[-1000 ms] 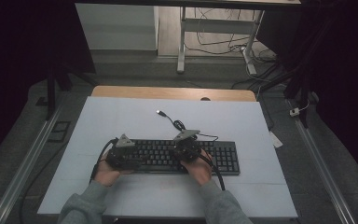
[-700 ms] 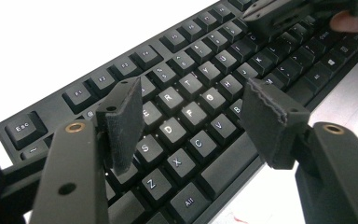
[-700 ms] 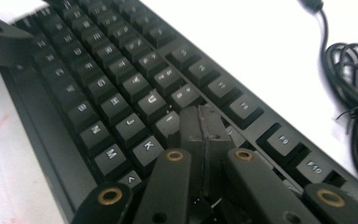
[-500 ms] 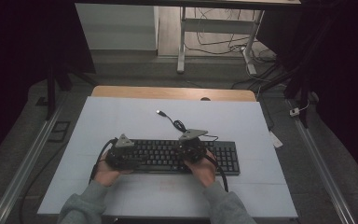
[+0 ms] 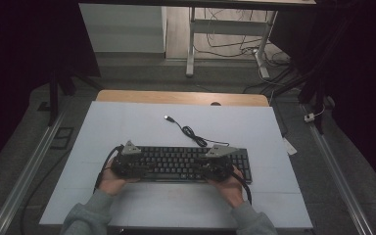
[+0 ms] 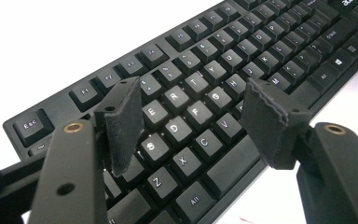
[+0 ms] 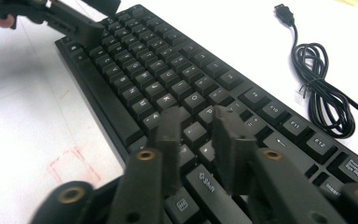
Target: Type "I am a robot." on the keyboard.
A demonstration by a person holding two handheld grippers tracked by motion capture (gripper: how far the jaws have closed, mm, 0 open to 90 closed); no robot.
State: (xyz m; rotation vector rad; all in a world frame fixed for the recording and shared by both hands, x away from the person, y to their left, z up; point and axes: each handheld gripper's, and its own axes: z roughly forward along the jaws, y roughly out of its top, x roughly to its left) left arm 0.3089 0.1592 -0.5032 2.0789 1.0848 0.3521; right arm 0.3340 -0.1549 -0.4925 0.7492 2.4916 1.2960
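A black keyboard [image 5: 188, 161] lies across the near middle of the white table. My left gripper [image 5: 136, 169] hovers over its left end. Its jaws stand open [image 6: 196, 116] above the D, F and C keys, with nothing between the pads [image 6: 123, 123]. My right gripper [image 5: 204, 171] is over the keyboard's right part. Its jaws [image 7: 198, 135] have just been opening and show a narrow gap with nothing in it. The keyboard [image 7: 168, 79] runs away towards the left gripper [image 7: 74, 21]. The keyboard's cable [image 5: 192, 133] lies coiled behind it, ending in a USB plug [image 5: 168, 117].
The white table top [image 5: 127, 122] has a wooden strip [image 5: 176, 97] at its far edge. Faint red marks [image 7: 74, 163] sit on the table in front of the keyboard. Metal rails [image 5: 29, 166] run along both sides. A small white tag [image 5: 290, 146] lies off the right edge.
My right hand has slid to the right along the keyboard and lifted slightly. The left hand has stayed put.
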